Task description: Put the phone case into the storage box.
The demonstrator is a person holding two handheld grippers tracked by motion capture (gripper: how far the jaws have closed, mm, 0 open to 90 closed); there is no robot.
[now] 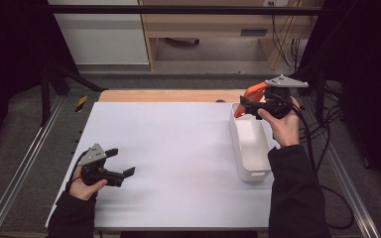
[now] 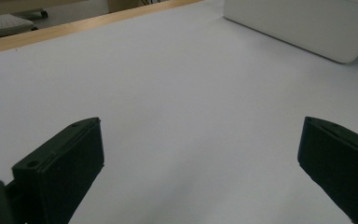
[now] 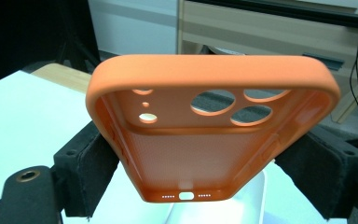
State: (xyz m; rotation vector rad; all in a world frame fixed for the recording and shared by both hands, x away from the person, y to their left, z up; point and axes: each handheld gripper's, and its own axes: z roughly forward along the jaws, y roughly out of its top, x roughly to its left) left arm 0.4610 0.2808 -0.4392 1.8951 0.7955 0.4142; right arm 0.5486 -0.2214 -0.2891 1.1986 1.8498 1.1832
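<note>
An orange phone case (image 1: 249,92) with round camera holes is clamped by its long sides between the pads (image 3: 91,161) of my right gripper (image 1: 243,105). In the right gripper view the orange phone case (image 3: 214,126) shows its hollow inside and hangs tilted. It is held in the air over the far end of a white bin (image 1: 250,173). My left gripper (image 1: 122,161) rests low over the white table (image 1: 178,144) at the near left. Its jaws stand wide open, and in the left gripper view nothing lies between the open left gripper (image 2: 200,135) jaws.
The white bin (image 2: 307,28) is long and narrow and stands along the table's right side; its inside looks bare. A wooden strip (image 1: 168,95) borders the far edge of the table. Metal rails (image 1: 25,163) run down both sides, and cables (image 1: 327,163) trail at the right.
</note>
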